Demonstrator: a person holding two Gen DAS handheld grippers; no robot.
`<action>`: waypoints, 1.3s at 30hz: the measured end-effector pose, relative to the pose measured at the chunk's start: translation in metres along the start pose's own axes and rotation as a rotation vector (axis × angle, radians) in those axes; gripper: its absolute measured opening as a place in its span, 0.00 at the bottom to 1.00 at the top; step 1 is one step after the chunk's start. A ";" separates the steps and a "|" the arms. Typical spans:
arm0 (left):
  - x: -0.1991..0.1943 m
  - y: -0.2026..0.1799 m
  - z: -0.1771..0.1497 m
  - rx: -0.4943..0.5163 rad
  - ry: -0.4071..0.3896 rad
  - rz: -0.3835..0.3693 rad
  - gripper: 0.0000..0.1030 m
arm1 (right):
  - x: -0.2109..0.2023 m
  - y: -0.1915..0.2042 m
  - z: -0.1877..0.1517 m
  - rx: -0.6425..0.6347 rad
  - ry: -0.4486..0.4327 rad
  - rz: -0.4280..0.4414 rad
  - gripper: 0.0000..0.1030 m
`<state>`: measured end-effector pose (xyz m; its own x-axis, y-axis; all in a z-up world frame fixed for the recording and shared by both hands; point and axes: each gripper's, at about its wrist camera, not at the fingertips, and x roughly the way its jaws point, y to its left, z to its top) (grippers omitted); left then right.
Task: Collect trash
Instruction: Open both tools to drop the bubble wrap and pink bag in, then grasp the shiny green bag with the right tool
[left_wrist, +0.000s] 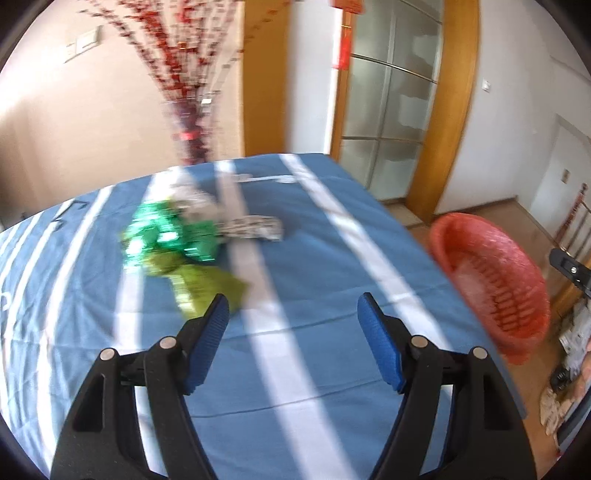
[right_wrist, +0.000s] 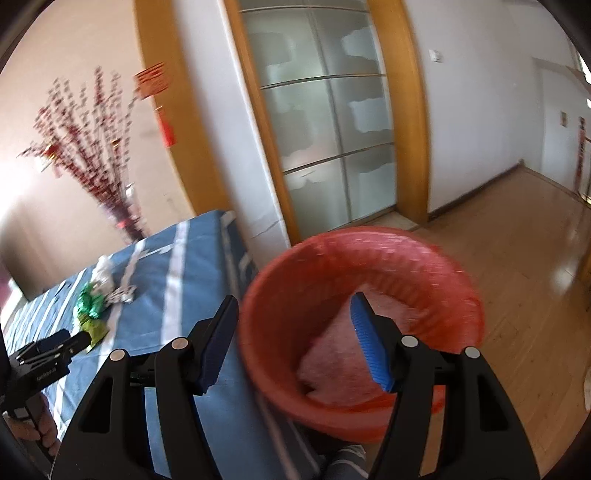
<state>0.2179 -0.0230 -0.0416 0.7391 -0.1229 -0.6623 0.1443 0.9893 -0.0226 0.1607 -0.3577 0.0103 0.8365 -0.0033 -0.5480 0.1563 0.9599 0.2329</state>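
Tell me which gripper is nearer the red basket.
Right. The right gripper hangs open over the red basket rim; the left gripper is open above the table, facing the wrappers.

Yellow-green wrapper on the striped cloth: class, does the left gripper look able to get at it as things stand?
Probably yes: the left gripper is open, and the yellow-green wrapper lies uncovered just ahead of it.

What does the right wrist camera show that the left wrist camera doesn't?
Only the right wrist view shows the pink liner inside the red plastic basket, plus the left gripper near the yellow-green wrapper. Only the left wrist view shows the wall switch plate. Both show the blue striped tablecloth, the shiny green wrapper and the red blossom branches.
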 end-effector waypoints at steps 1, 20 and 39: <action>-0.002 0.010 -0.002 -0.010 -0.002 0.017 0.69 | 0.003 0.010 -0.001 -0.017 0.008 0.016 0.62; -0.024 0.162 -0.019 -0.198 -0.048 0.247 0.69 | 0.059 0.212 -0.009 -0.268 0.153 0.351 0.48; -0.010 0.213 -0.020 -0.273 -0.009 0.222 0.69 | 0.161 0.344 -0.026 -0.387 0.284 0.356 0.21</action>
<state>0.2277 0.1903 -0.0546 0.7384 0.0983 -0.6672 -0.2013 0.9764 -0.0789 0.3349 -0.0212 -0.0187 0.6209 0.3616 -0.6955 -0.3555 0.9206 0.1613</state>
